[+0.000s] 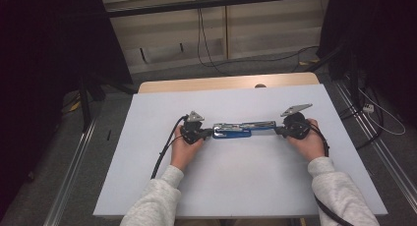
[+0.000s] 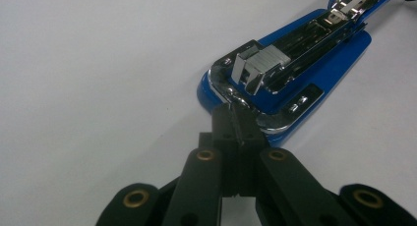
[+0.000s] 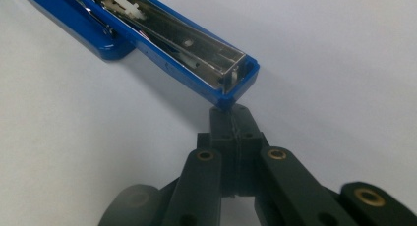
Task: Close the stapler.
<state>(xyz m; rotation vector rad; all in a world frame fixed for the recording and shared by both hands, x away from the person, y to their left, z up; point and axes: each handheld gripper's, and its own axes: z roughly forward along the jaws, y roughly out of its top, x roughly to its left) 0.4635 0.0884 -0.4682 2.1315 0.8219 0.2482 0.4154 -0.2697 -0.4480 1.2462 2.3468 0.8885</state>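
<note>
1. Left gripper (image 2: 235, 119): black jaws pressed together, tips pinching the chrome rim at the rounded end of the blue-and-chrome stapler (image 2: 287, 73). In the high view the left gripper (image 1: 209, 133) lies low over the table, pointing right, held by the left hand (image 1: 186, 147) from behind, palm down, forearm in a pale grey sleeve (image 1: 157, 201) coming in from the bottom edge.
2. Right gripper (image 3: 232, 113): jaws closed flat against each other, tips touching the blue square end of the stapler's (image 3: 196, 49) opened arm; whether they grip it or only press against it, I cannot tell. In the high view the right gripper (image 1: 279, 130) points left, right hand (image 1: 307, 142) wrapped behind it, wrist slightly turned out.
3. Stapler (image 1: 241, 129): unfolded flat in one line between the two grippers, near the middle of the white table top (image 1: 236, 182).
4. Left gripper view shows the spring pusher and staple channel in detail; right gripper view shows the empty chrome trough of the other arm. The high view gives neither, but shows both hands at once and a black cable (image 1: 164, 150) trailing from the left gripper.
</note>
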